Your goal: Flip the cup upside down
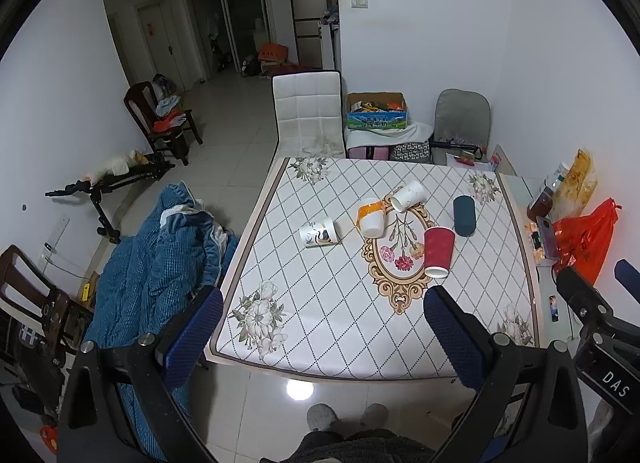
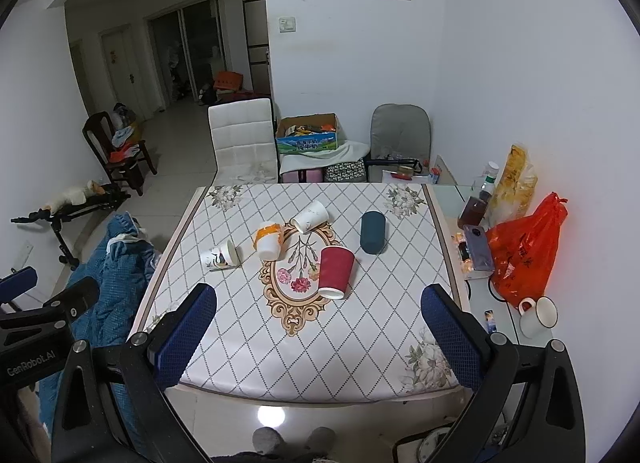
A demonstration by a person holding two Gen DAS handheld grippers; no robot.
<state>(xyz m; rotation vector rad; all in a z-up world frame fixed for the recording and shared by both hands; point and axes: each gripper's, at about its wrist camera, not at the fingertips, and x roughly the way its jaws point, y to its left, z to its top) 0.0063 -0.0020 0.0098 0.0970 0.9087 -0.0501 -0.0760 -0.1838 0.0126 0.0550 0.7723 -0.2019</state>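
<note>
Both my grippers hang back from the table, fingers spread wide, gripping nothing.

Five cups lie on their sides on the tablecloth [image 1: 320, 303]: the red cup [image 1: 438, 251] nearest me on the floral medallion, the dark teal cup [image 1: 464, 216] beyond it to the right, the orange-banded cup [image 1: 372, 217], a plain white cup [image 1: 408, 195] behind that, and a printed cup [image 1: 319, 232] furthest left. My left gripper [image 1: 324, 331] and right gripper [image 2: 319, 327] are well apart from all of them.

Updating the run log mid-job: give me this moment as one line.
left gripper: open, empty | right gripper: open, empty | five cups lying on tablecloth | nearest: red cup | flip not started
</note>
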